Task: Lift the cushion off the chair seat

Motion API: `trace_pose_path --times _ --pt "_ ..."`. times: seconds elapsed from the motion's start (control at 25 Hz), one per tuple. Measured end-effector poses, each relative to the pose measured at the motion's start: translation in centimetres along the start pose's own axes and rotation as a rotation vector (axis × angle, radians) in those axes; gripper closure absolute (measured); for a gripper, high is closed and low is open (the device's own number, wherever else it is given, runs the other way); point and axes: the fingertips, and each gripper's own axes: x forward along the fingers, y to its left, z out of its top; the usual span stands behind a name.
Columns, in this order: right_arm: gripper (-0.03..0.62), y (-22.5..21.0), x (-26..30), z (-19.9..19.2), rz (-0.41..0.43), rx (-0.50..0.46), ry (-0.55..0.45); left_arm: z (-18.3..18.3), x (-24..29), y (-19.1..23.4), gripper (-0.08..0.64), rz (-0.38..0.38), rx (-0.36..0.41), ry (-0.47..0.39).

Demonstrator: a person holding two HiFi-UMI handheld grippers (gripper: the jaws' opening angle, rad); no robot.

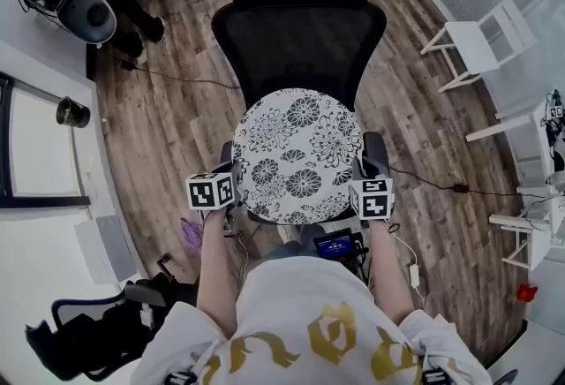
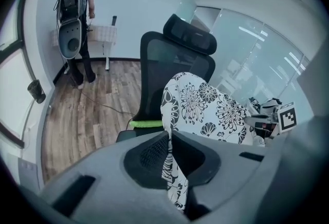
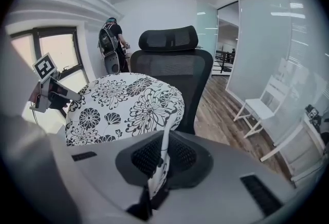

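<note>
My left claw [image 1: 234,184] and right claw [image 1: 362,173] are each pinched tight on the thin cloth edge of one round cushion [image 1: 298,154]. It is soft and white with black flowers, and hangs between them before one black mesh chair [image 1: 298,21]. Below lies a wood-plank floor [image 1: 177,136].

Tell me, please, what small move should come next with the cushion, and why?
Probably raise both evenly, straight up: the left gripper and right gripper are shut on opposite edges of the cushion, which is close to the chair.
</note>
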Motion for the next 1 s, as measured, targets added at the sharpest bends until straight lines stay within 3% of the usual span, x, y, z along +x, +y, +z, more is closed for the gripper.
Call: trace_pose_path --times 0.24,1.0 --pt "0.571 0.1 -1.4 0.7 -0.003 0.011 -0.038 1.2 -1.6 -1.0 0.54 0.019 0.086 -0.033" --pt "0.572 0.3 -0.9 0.2 -0.01 -0.035 -0.021 0.5 -1.2 -0.8 0.54 0.029 0.079 -0.01"
